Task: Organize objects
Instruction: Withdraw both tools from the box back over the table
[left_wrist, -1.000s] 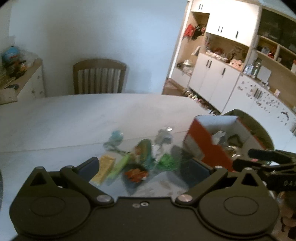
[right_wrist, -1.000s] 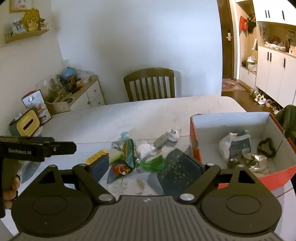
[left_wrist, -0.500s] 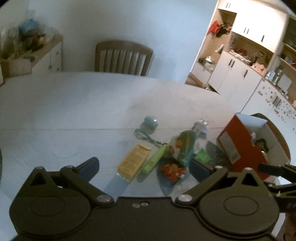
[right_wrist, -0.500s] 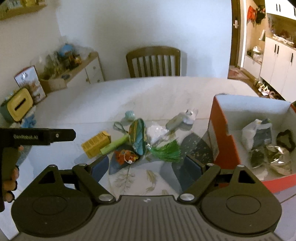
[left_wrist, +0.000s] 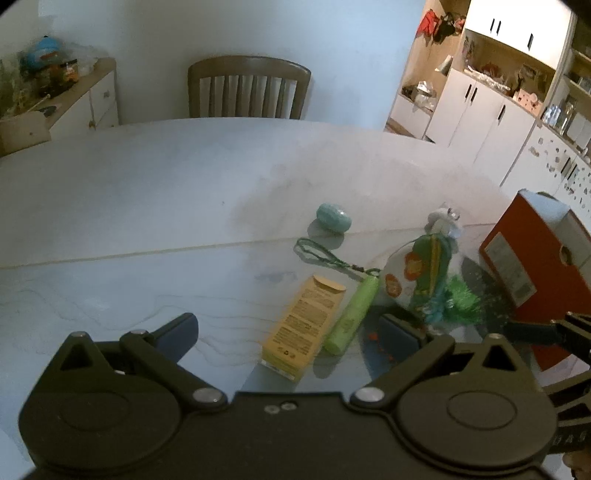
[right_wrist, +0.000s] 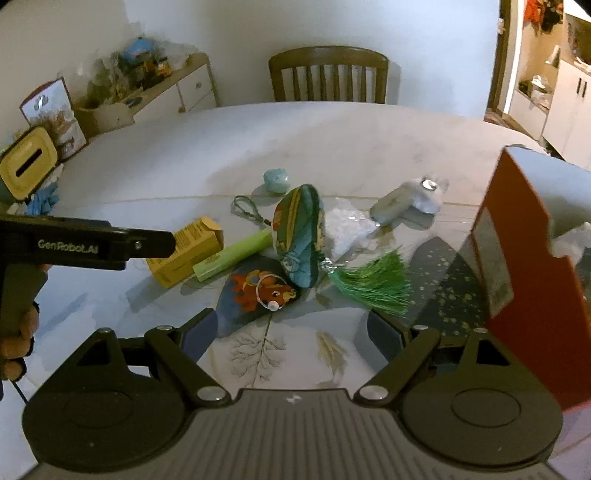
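A yellow carton (left_wrist: 304, 319) (right_wrist: 184, 251) lies on the white table beside a green tube (left_wrist: 352, 310) (right_wrist: 232, 254) with a braided cord. A teal pouch (right_wrist: 299, 236) (left_wrist: 428, 273), a fish charm (right_wrist: 258, 291), a green tassel (right_wrist: 373, 282), a teal egg-shaped object (left_wrist: 333, 218) (right_wrist: 276, 180) and a grey-white bundle (right_wrist: 408, 199) lie around them. The orange box (right_wrist: 524, 258) (left_wrist: 532, 258) stands at the right. My left gripper (left_wrist: 295, 334) is open just above the carton. My right gripper (right_wrist: 291, 336) is open and empty near the fish charm.
A wooden chair (left_wrist: 249, 86) stands at the table's far side. A sideboard (right_wrist: 147, 92) with clutter and a yellow tissue box (right_wrist: 27, 166) are at the left. White cabinets (left_wrist: 480, 107) line the right wall. Dark speckled paper (right_wrist: 443, 280) lies by the box.
Both grippers have moved forward and down toward the pile. The left one has swung left, so the carton and tube now lie between its fingers. Both stay open.
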